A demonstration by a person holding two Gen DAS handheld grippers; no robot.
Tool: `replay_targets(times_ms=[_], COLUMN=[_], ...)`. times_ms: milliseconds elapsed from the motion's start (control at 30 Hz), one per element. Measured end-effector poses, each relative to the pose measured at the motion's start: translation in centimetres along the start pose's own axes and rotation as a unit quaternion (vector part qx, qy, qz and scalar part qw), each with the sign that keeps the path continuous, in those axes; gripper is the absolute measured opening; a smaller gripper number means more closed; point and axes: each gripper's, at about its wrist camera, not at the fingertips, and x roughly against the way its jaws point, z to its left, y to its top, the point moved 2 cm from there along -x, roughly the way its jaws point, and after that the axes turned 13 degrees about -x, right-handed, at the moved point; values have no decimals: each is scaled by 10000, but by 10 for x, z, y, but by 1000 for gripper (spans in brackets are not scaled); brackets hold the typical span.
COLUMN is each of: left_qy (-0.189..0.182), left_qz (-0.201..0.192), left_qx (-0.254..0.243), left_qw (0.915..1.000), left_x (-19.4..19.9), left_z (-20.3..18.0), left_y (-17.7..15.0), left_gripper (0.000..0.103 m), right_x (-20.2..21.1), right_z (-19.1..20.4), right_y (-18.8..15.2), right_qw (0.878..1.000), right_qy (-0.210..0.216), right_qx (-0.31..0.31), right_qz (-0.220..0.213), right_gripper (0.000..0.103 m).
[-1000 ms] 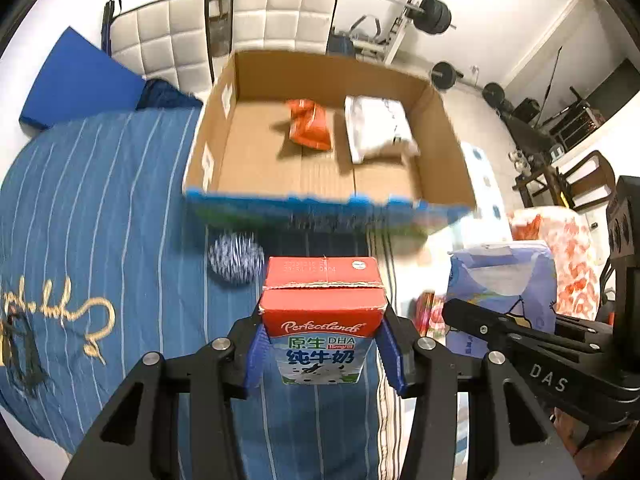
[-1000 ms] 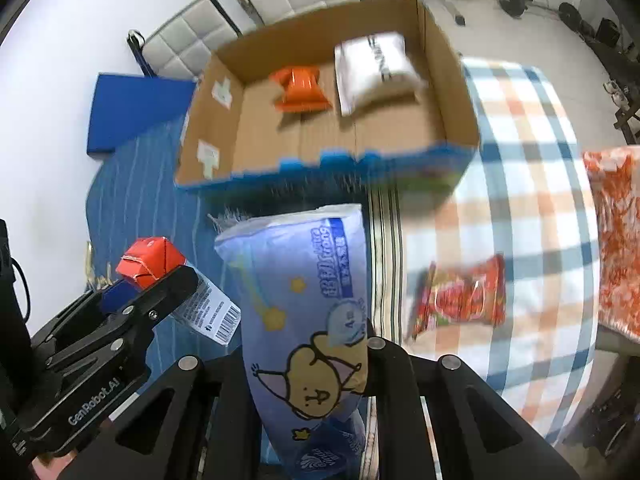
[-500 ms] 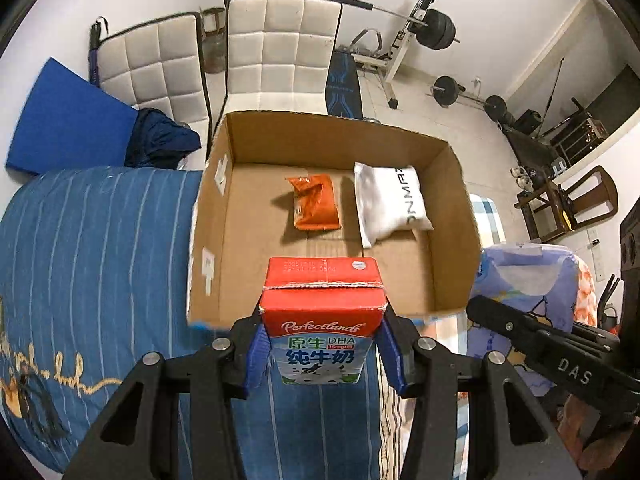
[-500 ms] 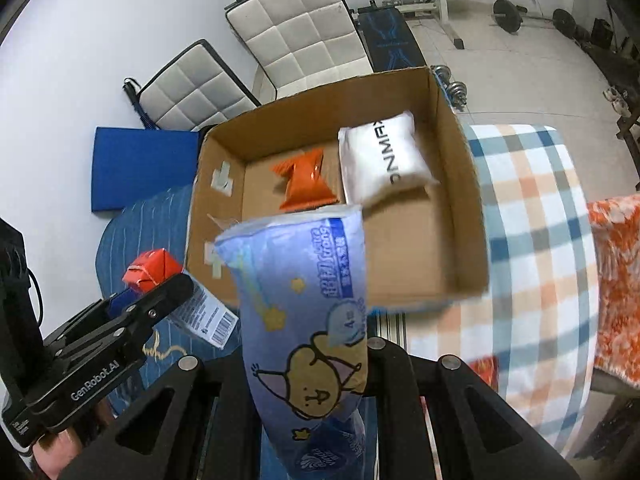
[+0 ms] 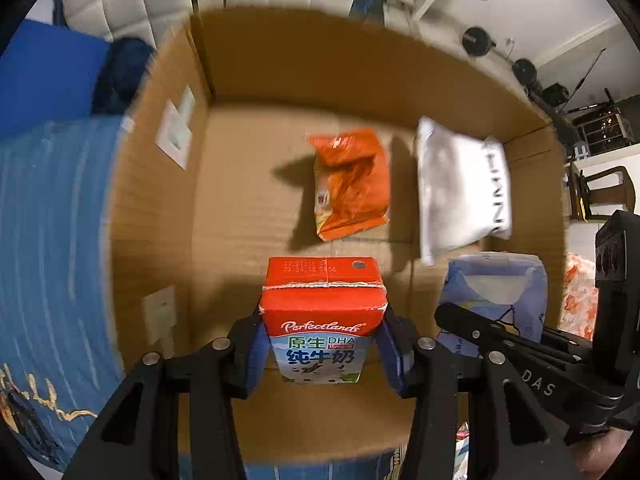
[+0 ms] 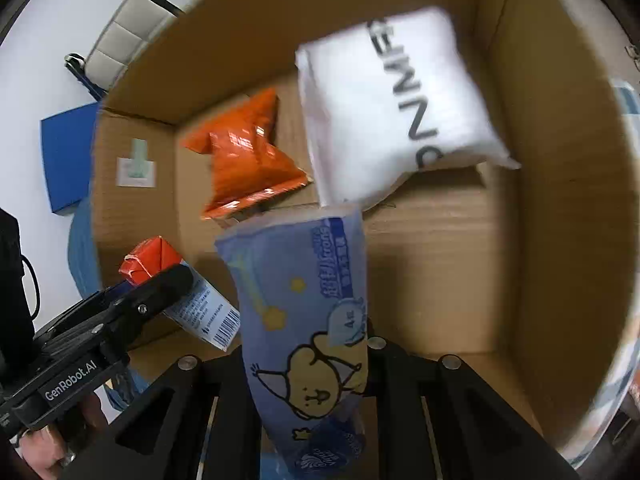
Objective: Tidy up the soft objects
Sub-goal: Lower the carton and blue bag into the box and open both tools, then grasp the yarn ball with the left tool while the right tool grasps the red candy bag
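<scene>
milk carton (image 5: 322, 320) reads "perfectland", "dha"; white pack (image 6: 394, 106) reads "dnmf".

Both wrist views are brightly and evenly lit from overhead, with colours clear and little glare. The fisheye lens bends straight edges hard, and black corners frame each round picture. Motion blur smears the cardboard box (image 5: 360, 80) walls, worst toward 12 and 9 o'clock, and softens the white pack (image 5: 460, 188) and orange packet (image 5: 352, 184), which cast dark, soft-edged shadows toward 9 o'clock on the box floor. The milk carton (image 5: 322, 312) and tissue pack (image 6: 304, 320) stay sharp, print readable. In the right view, foil sheen glints on the orange packet.
</scene>
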Motion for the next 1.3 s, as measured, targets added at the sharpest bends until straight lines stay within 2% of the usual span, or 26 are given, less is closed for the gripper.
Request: replay_targets(times_ms=[100,133,200,233,267,700,833,1000,1100,1200,1300], left_qy=[-77,-74,-56,-36,-32,86,135,161,310,537,700], left_qz=[290,355,396,396,422,629,830,702,504,271,26], left_qx=[30,31,17,11,9,-84,1,172,133,106,64], left_qw=[9995,9993,9992,9992,9991,9979,9965,9973,9982,9981,9975], left_x=[-24,-29,-36,-37,-38,-48,-51,-36,-15,7,29], left_z=[5,6,8,8,7,1,2,5,4,3,-1], left_y=[-1,-1,-2,-1,-1,9,14,13,15,13,8], left_gripper=[45,45,45,45,45,46,48,48,57,66,79], right_x=[-22,-26,-30,-31,-31,-32,-31,-22,-12,0,13], right_z=[-2,-2,-1,0,0,6,5,12,16,20,27], right_y=[5,7,8,8,9,8,9,8,2,-8,-28], right_qw=[9998,9996,9990,9986,9982,9906,9889,9859,9842,9811,9763], right_qy=[-93,-181,-373,-448,-516,-1244,-1354,-1460,-1474,-1528,-1610], right_qx=[60,110,225,263,290,378,363,351,411,496,568], right_qz=[187,170,70,34,-3,-426,-502,-742,-890,-1077,-1332], right_gripper=[18,23,50,71,74,76,80,88,88,100,101])
